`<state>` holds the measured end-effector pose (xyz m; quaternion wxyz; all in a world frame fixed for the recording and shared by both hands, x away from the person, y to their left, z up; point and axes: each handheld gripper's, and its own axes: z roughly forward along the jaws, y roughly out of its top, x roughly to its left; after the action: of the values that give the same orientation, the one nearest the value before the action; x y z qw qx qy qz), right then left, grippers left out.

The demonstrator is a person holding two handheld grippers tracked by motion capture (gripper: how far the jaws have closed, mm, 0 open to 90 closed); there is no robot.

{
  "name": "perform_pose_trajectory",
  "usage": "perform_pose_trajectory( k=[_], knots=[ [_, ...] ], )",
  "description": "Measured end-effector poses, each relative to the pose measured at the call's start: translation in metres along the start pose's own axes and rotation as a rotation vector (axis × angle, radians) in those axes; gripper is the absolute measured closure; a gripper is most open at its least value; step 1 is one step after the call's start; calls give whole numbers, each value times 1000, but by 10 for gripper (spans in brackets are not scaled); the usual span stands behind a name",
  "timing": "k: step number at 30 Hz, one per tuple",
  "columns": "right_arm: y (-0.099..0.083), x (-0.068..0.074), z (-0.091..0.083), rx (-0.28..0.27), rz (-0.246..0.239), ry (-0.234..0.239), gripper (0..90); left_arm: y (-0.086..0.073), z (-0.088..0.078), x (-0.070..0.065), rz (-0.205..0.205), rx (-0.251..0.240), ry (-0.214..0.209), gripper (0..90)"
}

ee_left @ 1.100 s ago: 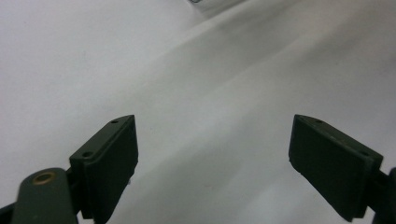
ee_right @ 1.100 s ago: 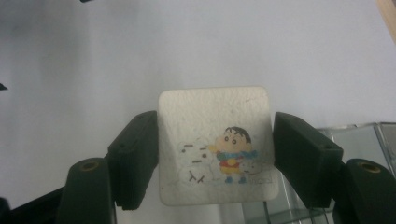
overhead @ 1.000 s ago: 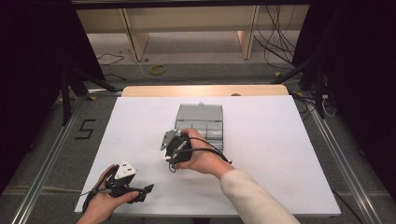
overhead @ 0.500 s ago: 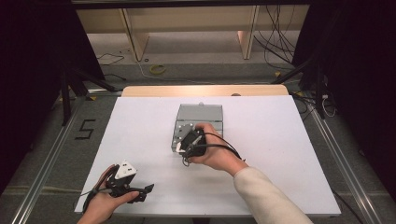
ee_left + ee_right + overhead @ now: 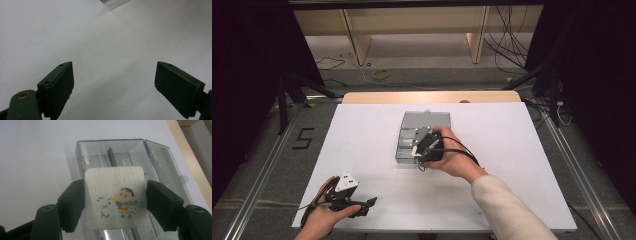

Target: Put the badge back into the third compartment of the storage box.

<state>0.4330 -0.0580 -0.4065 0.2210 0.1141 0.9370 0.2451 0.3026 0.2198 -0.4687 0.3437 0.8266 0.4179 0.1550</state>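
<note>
Here the left gripper [image 5: 362, 204] rests wide open on the table [image 5: 522, 150], while the right gripper [image 5: 113, 206] pinches a light, soft-looking pad [image 5: 115, 197] by its side edges above the clear box [image 5: 160, 157].

White table [image 5: 362, 150] on grey floor [image 5: 257, 165], dark surroundings

Setting reads as a lab or recording rig, not a home. A white table [image 5: 362, 150] stands inside a metal rail frame [image 5: 262, 165] on a grey floor, with black curtains [image 5: 257, 60] closing off both sides. Loose cables [image 5: 512, 45] trail across the floor behind, near bare wooden supports [image 5: 354, 37]. A taped "5" [image 5: 303, 138] marks the floor at the left.
</note>
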Motion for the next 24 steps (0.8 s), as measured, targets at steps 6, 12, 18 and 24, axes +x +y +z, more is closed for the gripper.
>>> perform_pose_trajectory(
  k=[6,12,18,24],
  knots=[
    [-6,-7,0,7,-3,-24,338,0,0,0,-1,0,0,154],
    [-15,-17,0,40,-23,-62,338,0,0,0,0,0,1,154],
    [-21,-23,1,59,-32,-95,338,0,0,0,0,0,1,154],
    [-28,-30,5,90,-31,-130,337,0,0,0,0,-2,2,155]
  ],
)
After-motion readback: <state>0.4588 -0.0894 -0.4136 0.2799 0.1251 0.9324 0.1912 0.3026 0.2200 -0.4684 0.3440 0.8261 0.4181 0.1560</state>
